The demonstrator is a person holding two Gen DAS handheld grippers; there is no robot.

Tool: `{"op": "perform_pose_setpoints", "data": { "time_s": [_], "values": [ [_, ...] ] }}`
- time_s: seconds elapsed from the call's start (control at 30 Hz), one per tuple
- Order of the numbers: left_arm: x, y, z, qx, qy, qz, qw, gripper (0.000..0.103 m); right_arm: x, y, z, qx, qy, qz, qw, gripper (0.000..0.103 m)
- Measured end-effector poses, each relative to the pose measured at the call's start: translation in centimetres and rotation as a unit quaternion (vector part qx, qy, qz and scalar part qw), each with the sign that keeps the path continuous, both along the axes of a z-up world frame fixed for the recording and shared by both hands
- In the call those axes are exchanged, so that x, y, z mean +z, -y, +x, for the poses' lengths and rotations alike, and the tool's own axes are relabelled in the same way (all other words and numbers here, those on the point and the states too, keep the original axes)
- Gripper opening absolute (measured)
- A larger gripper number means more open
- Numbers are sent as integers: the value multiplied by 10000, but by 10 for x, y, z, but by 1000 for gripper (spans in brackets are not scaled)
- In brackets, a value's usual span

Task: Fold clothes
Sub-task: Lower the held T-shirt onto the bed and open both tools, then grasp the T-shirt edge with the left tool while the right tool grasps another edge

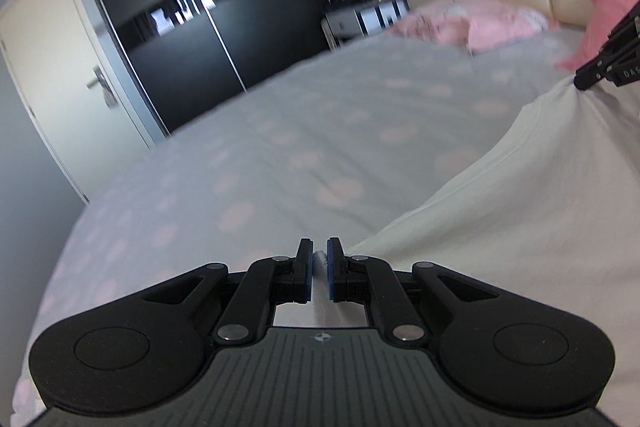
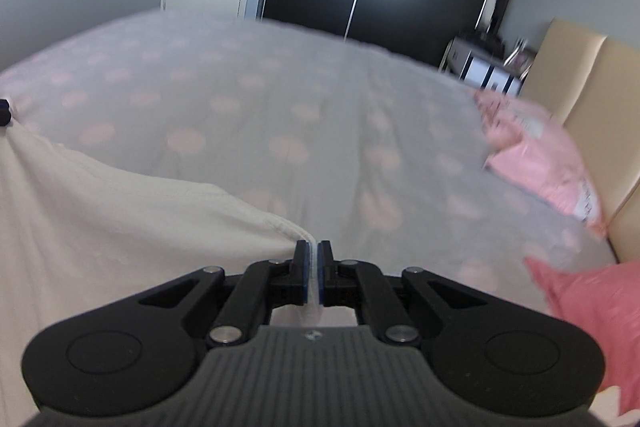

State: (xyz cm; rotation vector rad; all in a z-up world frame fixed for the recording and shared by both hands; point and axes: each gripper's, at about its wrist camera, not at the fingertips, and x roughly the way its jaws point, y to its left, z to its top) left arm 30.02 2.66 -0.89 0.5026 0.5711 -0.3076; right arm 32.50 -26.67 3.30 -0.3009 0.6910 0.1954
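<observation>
Grey bedcover (image 1: pixel 280 131) with pale pink dots spans both views, blurred. Over it a cream garment (image 1: pixel 520 211) hangs stretched, seemingly lifted clear, between the two tools. Left gripper (image 1: pixel 319 265) points level across the bed, pads pinched on one corner; right gripper (image 2: pixel 313 269) likewise clamps the other corner's hem.
</observation>
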Motion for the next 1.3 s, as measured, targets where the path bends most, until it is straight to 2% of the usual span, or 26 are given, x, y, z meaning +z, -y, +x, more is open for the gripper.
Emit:
{"op": "perform_pose_setpoints", "data": {
  "time_s": [0.17,0.33,0.47,0.53,0.63,0.8,0.97,1.17,1.3],
  "values": [
    [-48,2,32,101,-629,42,9980,5,-66,-8,34,0,-631,-154,9979,5],
    [-78,-1,40,21,-1147,73,9934,5,-85,-4,52,-70,-965,-36,9953,7],
    [-76,-7,40,68,-1190,-112,9928,6,-98,-1,66,-136,-1208,64,9926,11],
    [-69,-11,43,173,-1215,-272,9921,12,-94,0,67,-218,-1230,138,9921,14],
    [-50,-21,41,356,-1145,-487,9916,19,-82,6,63,-375,-1139,296,9923,41],
    [-14,-42,23,575,-1052,-729,9901,28,-46,19,42,-413,-1052,435,9926,41],
    [10,-68,-12,739,-1118,-815,9876,30,-18,30,5,-338,-1162,482,9915,41],
    [25,-102,-80,917,-1240,-890,9840,39,2,46,-53,-344,-1295,628,9890,48],
    [21,-114,-120,989,-1587,-1064,9766,46,7,50,-95,-256,-1399,652,9877,51]
  ]
}}
